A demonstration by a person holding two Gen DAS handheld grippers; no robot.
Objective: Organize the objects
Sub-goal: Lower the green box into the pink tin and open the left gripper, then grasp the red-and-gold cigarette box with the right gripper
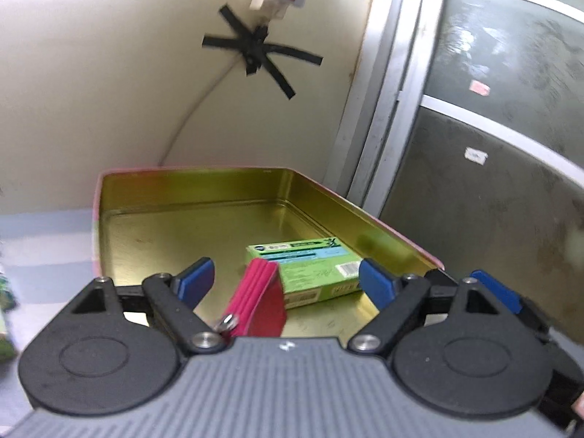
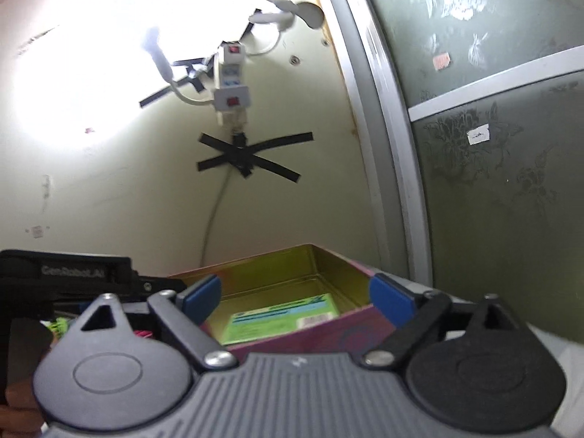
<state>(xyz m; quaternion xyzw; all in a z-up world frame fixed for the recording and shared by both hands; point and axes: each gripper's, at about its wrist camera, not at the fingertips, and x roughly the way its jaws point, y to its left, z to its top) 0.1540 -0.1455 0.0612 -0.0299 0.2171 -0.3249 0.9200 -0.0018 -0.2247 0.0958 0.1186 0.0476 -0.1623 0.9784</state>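
gaping wide with nothing between its blue pads, the left gripper (image 1: pixel 286 281) hangs just over the near end of the open tin (image 1: pixel 189 182), and a red pouch (image 1: pixel 257 301) with a small metal snap lies right below the gap, its long axis running roughly along the fingers and away toward the far wall of the tin. whether the pouch rests flat on the gold floor or leans on something i cannot tell. just beyond it and slightly to the right sits a green box (image 1: pixel 306 270), lying flat inside the tin with its long side across the fingers. the right gripper (image 2: pixel 297 297) is likewise spread and empty, held lower and outside the tin's near purple wall, looking in over the rim at the same green box. the left hand is the nearer one to the pouch, tipped downward over the tin, so any regrasp would likely fall to it. behind, a cream wall carries crossed black tape (image 1: pixel 255 51).
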